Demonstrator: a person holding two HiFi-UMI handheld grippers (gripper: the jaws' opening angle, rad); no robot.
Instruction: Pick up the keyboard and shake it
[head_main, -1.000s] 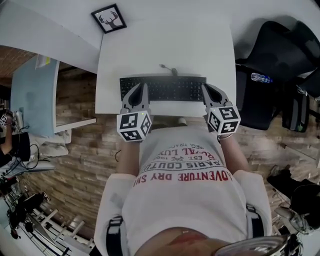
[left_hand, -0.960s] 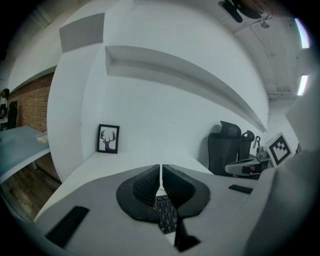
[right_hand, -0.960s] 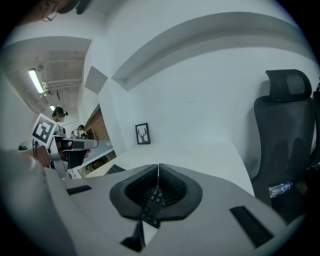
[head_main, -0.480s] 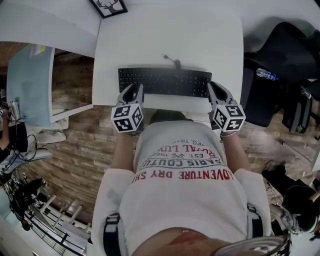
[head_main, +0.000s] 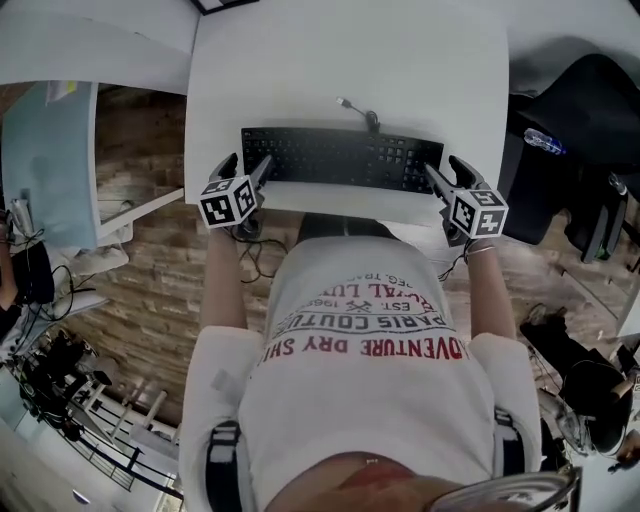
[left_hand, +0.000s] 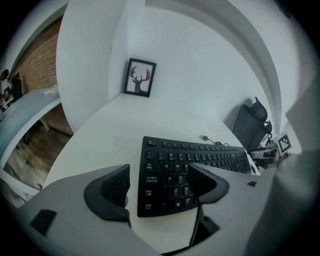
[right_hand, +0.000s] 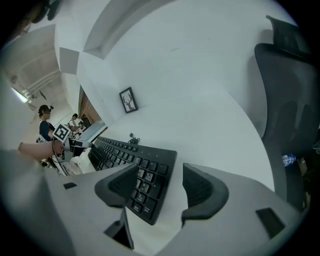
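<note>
The keyboard (head_main: 342, 160) lies flat on the worktop (head_main: 340, 60), long axis crosswise, with the left claw (head_main: 248, 166) and right claw (head_main: 447, 171) each just spread wide, straddling its own end of the keyboard, not yet pinching.

Keyboard (head_main: 340, 158) flat on desk (head_main: 350, 60). Left gripper (head_main: 247, 165) and right gripper (head_main: 447, 170) straddle its ends, jaws just opened.

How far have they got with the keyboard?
Near the end, seemingly: the keyboard lies flat on the white table. Left tongs and right tongs, clamped on its ends a moment ago, have just been opening, ends still between them. Only withdrawing looks left.
</note>
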